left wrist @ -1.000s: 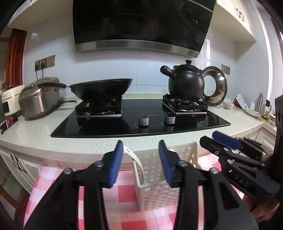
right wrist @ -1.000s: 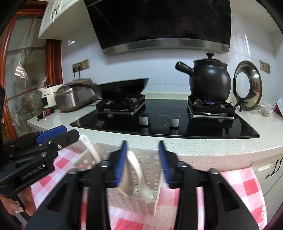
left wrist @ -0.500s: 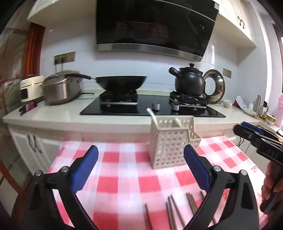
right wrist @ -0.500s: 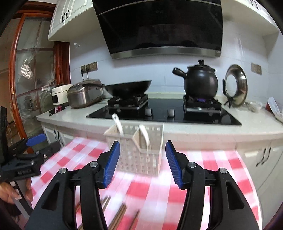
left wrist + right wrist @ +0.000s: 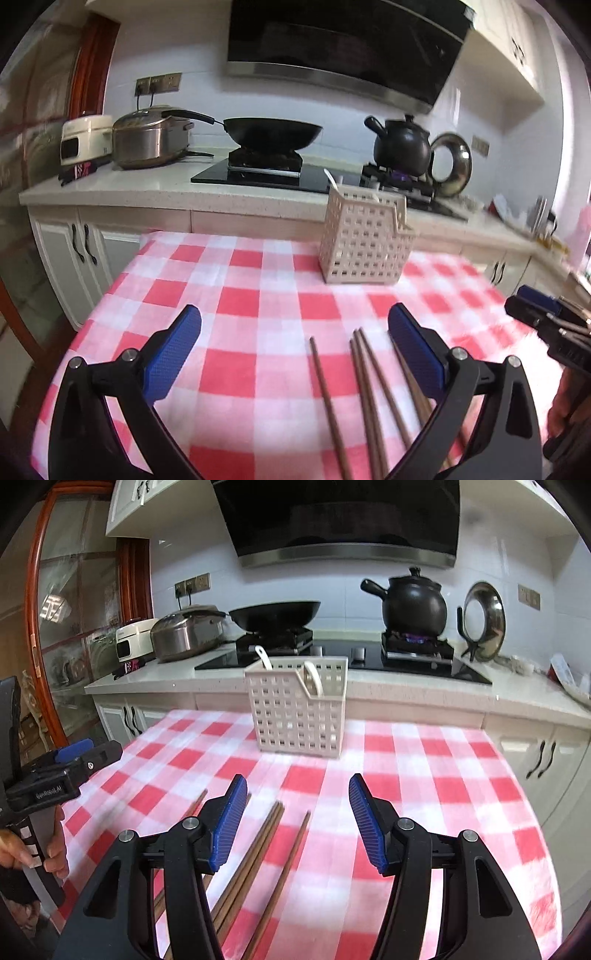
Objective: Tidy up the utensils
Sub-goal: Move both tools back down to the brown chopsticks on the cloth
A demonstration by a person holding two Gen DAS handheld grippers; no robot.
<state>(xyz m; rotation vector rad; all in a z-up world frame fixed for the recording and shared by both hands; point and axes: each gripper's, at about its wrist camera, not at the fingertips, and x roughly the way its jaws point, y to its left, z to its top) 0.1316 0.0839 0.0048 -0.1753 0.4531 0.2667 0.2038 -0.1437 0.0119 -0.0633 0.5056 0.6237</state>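
Your left gripper (image 5: 293,334) hangs over the red-checked tablecloth (image 5: 240,295) with its fingers spread wide and nothing between them; your right gripper (image 5: 297,805) likewise stands apart and bare. The brown chopsticks (image 5: 369,387) lie loose on the cloth beneath both tools, their near ends cut off by the frame and partly hidden behind the gripper arms. The white basket (image 5: 297,709) stands near the cloth's far edge, two pale utensil handles rising from it. Lettering on the left tool's body, seen from the right wrist, is too blurred to read surely.
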